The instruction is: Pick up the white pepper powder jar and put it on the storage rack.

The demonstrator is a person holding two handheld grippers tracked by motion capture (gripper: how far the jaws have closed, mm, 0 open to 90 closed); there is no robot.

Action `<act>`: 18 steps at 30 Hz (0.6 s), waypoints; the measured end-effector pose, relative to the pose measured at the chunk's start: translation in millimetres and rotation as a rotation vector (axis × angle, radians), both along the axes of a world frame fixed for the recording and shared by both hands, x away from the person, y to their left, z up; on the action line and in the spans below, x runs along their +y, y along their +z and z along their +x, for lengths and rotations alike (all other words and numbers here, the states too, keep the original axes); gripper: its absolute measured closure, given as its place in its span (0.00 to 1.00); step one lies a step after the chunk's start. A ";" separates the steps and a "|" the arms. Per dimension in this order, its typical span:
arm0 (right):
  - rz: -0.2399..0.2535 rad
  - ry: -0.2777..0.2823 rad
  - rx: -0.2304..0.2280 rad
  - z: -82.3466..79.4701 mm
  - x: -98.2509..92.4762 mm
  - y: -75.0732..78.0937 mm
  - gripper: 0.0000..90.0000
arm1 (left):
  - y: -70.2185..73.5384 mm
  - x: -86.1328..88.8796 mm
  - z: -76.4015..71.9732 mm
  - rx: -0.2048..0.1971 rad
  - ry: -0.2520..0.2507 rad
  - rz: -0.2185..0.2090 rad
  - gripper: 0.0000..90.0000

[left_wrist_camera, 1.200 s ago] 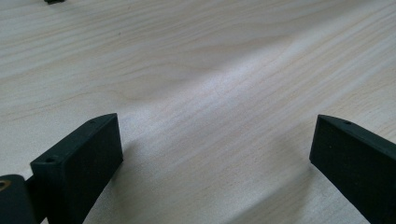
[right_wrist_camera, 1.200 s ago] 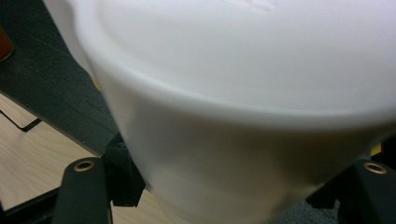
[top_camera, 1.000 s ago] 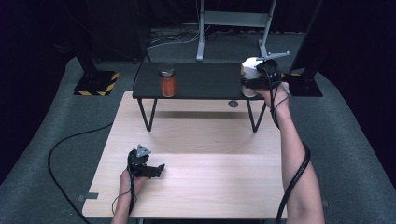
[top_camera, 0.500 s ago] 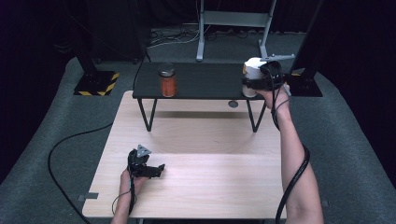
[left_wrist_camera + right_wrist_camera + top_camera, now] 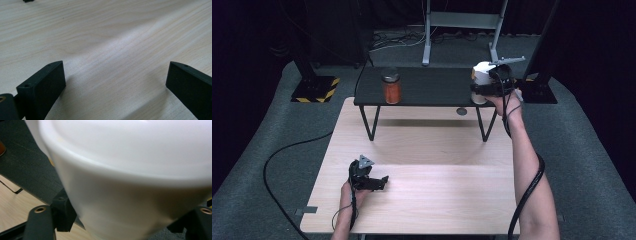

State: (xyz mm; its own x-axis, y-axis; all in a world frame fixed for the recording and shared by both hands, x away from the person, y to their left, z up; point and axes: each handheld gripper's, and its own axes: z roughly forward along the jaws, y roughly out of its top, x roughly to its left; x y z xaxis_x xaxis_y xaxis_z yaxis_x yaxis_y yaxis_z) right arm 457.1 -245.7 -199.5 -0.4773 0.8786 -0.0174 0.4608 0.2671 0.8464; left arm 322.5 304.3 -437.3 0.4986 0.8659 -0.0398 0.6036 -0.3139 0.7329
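The light wooden counter (image 5: 427, 200) takes up most of the high view. Across its far edge stands a low black shelf (image 5: 432, 92) on thin metal legs. The floor around both is grey carpet (image 5: 592, 165), with a black cable (image 5: 287, 155) snaking over it on the left.

The person's right forearm reaches up the right side to the shelf's right end. There the right gripper (image 5: 484, 89) is up against a white container (image 5: 482, 77), which sits at the right end of the shelf. In the right gripper view the white container (image 5: 140, 177) is huge and close, sitting between the two black jaws, one at each lower corner. Those jaws have just been opening. They look right beside the container's sides, but I honestly can't tell whether the pads press on it or have let go.

Further left on the shelf there's a jar (image 5: 391, 86) with orange stuff inside and a dark lid, upright and well apart from the white container.

The left gripper (image 5: 379, 181) is low on the near left part of the counter, held in the left hand. In the left gripper view its jaws stand wide apart with just bare wood (image 5: 107, 50) between them.
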 end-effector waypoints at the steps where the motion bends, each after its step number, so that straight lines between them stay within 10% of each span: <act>1: 0.000 -0.002 0.011 0.7 -0.2 1.7 0.21 | 0.1 0.0 0.0 0.000 0.000 0.000 0.03; 9: -0.018 0.020 0.102 0.0 -3.5 18.0 0.06 | 0.1 0.1 0.0 0.000 0.000 0.000 0.03; 18: -0.069 0.032 0.101 -34.9 -15.4 8.4 0.04 | 0.1 0.1 0.0 0.000 0.000 0.000 0.03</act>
State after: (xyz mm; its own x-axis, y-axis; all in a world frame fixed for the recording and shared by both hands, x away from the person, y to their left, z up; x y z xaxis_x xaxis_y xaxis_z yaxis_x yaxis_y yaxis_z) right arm 422.3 -261.1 -191.1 -0.5076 0.8612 -0.0281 0.5328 0.3393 0.7752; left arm 322.5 304.4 -437.3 0.4984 0.8660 -0.0402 0.6039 -0.3135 0.7328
